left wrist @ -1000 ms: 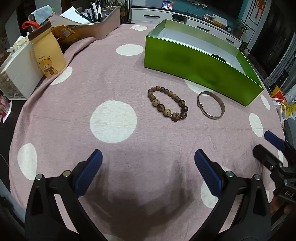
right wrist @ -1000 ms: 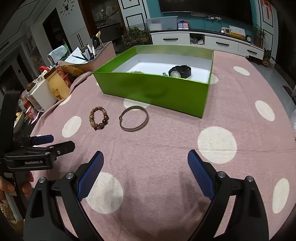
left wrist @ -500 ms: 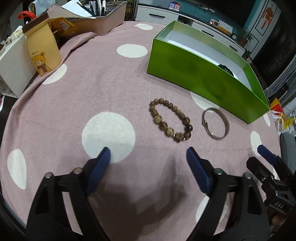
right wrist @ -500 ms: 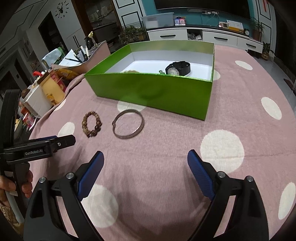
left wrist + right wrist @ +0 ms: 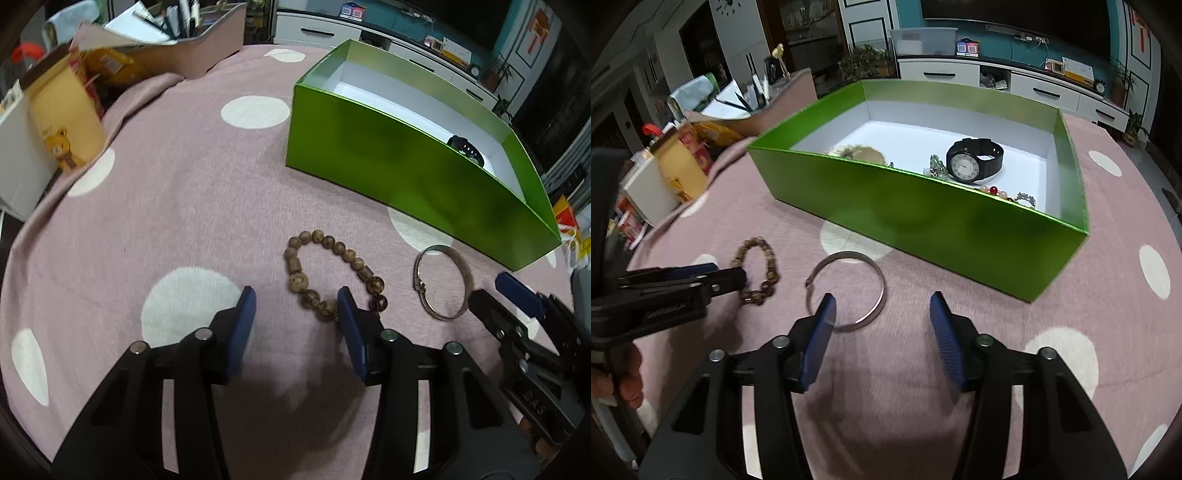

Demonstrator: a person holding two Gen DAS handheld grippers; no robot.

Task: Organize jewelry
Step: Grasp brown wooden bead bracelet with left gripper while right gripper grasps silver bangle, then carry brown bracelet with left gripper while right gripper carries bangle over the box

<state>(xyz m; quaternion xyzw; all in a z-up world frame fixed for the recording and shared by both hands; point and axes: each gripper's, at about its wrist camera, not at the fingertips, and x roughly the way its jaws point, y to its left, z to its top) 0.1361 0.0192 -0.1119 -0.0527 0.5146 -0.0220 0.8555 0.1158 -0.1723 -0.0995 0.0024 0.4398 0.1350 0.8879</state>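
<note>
Two pieces left out on the pink dotted cloth [image 5: 166, 206], rest already boxed. Leftmost: wooden bead bracelet [image 5: 332, 275] lies flat in front of the green box [image 5: 406, 177], apart from it. Left gripper [image 5: 297, 306] hangs over its near edge, jaws have just been closing to about half gap; right blue pad overlaps the near beads in view, but nothing is pinched, no contact I can confirm. Next over: silver bangle [image 5: 846, 290], flat, just beside the beads and not touching them. Right gripper [image 5: 882, 310] is half open too, jaws just been closing, left pad over the bangle's near rim, nothing clamped. Far right, inside the box: black watch [image 5: 973, 164], a green bead piece, a reddish bead strand, a small silver item, a pale round thing by the front wall. Judgement: mostly done; remaining work is grabbing both bracelets and dropping them over the box wall.
</note>
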